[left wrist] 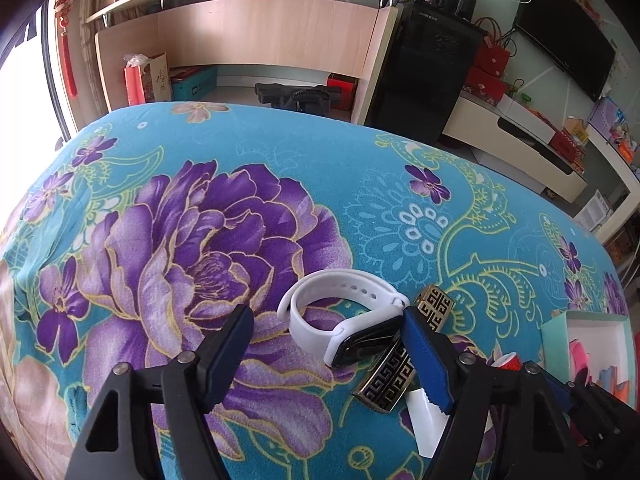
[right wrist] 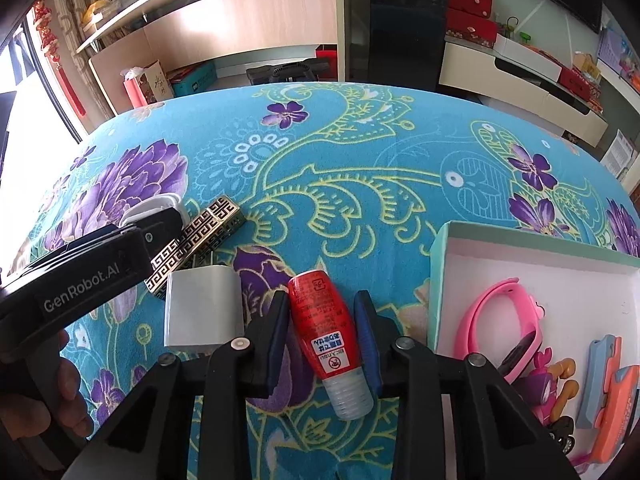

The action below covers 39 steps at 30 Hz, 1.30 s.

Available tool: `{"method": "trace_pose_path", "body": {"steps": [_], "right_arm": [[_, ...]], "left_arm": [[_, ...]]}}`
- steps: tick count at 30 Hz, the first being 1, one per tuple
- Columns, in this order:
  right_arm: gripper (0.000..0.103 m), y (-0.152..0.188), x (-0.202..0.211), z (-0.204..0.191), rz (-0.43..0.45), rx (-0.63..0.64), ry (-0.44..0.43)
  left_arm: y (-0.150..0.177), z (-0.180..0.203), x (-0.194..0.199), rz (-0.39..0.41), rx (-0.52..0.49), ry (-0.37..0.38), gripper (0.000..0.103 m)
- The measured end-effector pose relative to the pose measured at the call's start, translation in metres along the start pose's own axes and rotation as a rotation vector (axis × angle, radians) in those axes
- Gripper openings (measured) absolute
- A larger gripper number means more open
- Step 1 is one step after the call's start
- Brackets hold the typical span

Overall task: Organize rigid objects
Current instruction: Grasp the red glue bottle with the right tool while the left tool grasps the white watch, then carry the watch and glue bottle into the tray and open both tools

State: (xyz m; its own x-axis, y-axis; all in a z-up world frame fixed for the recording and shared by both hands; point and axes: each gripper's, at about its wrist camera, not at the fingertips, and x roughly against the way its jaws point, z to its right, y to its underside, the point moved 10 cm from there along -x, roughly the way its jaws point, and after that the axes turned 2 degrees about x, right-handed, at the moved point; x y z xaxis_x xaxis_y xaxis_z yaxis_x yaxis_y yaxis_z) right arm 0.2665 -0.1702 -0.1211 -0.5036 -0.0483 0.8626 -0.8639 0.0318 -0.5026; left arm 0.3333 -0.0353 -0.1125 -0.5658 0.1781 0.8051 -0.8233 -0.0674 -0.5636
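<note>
My left gripper (left wrist: 328,340) is open over the floral tablecloth, its fingers either side of a white smartwatch (left wrist: 340,320) that lies between them, untouched. A black-and-gold patterned box (left wrist: 388,376) lies against my right finger, and a white charger block (left wrist: 430,424) lies under it. My right gripper (right wrist: 322,320) is closed around a red bottle (right wrist: 326,320) with a clear cap, its fingers on both sides of it. The patterned box (right wrist: 196,244) and the white block (right wrist: 202,312) lie to its left. The left gripper's body (right wrist: 88,280) shows at left.
A mint-rimmed white box (right wrist: 440,264) sits at right holding a pink watch (right wrist: 504,312), orange and blue toys (right wrist: 612,384) and other small pieces. The same box shows in the left wrist view (left wrist: 556,340). Shelving and a black cabinet stand beyond the table's far edge.
</note>
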Motion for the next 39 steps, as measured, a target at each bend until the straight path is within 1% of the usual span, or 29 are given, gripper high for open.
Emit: {"method": "trace_pose_path", "body": {"steps": [5, 6, 7, 9, 12, 17, 21, 26, 28, 31, 36, 39], "right_arm": [[0.033, 0.003, -0.002, -0.002, -0.013, 0.026, 0.026], [0.033, 0.003, -0.002, -0.002, -0.014, 0.028, 0.028], [0.033, 0.003, -0.002, -0.002, -0.015, 0.030, 0.029], [0.032, 0.004, -0.002, -0.003, -0.017, 0.031, 0.027], [0.032, 0.004, -0.001, -0.003, -0.017, 0.032, 0.024], [0.031, 0.004, 0.001, -0.002, -0.013, 0.022, 0.013], [0.031, 0.000, 0.017, -0.002, 0.018, 0.016, 0.007], [0.029, -0.009, 0.046, -0.001, 0.078, -0.011, -0.031], [0.023, -0.012, 0.057, 0.001, 0.100, -0.017, -0.031], [0.023, -0.014, 0.067, 0.004, 0.122, -0.029, -0.043], [0.023, -0.008, 0.070, 0.011, 0.116, -0.050, -0.054], [0.023, -0.010, 0.080, 0.016, 0.141, -0.063, -0.066]], "left_arm": [[-0.001, 0.003, -0.002, 0.006, -0.001, 0.007, 0.078], [-0.001, 0.003, -0.002, 0.007, 0.000, 0.011, 0.076], [-0.001, 0.004, -0.002, 0.008, 0.000, 0.021, 0.071], [-0.001, 0.007, -0.001, 0.005, 0.000, 0.041, 0.064], [-0.001, 0.009, 0.001, 0.007, -0.012, 0.035, 0.063], [-0.002, 0.005, 0.011, 0.016, 0.004, 0.026, 0.062], [-0.009, 0.003, 0.032, 0.058, 0.012, 0.029, 0.062], [-0.018, 0.003, 0.068, 0.122, 0.019, 0.036, 0.062], [-0.018, 0.005, 0.081, 0.142, 0.016, 0.038, 0.062], [-0.015, 0.012, 0.095, 0.161, 0.002, 0.039, 0.062], [-0.008, 0.024, 0.108, 0.168, -0.037, 0.030, 0.062], [-0.008, 0.033, 0.114, 0.183, -0.059, 0.032, 0.062]]}}
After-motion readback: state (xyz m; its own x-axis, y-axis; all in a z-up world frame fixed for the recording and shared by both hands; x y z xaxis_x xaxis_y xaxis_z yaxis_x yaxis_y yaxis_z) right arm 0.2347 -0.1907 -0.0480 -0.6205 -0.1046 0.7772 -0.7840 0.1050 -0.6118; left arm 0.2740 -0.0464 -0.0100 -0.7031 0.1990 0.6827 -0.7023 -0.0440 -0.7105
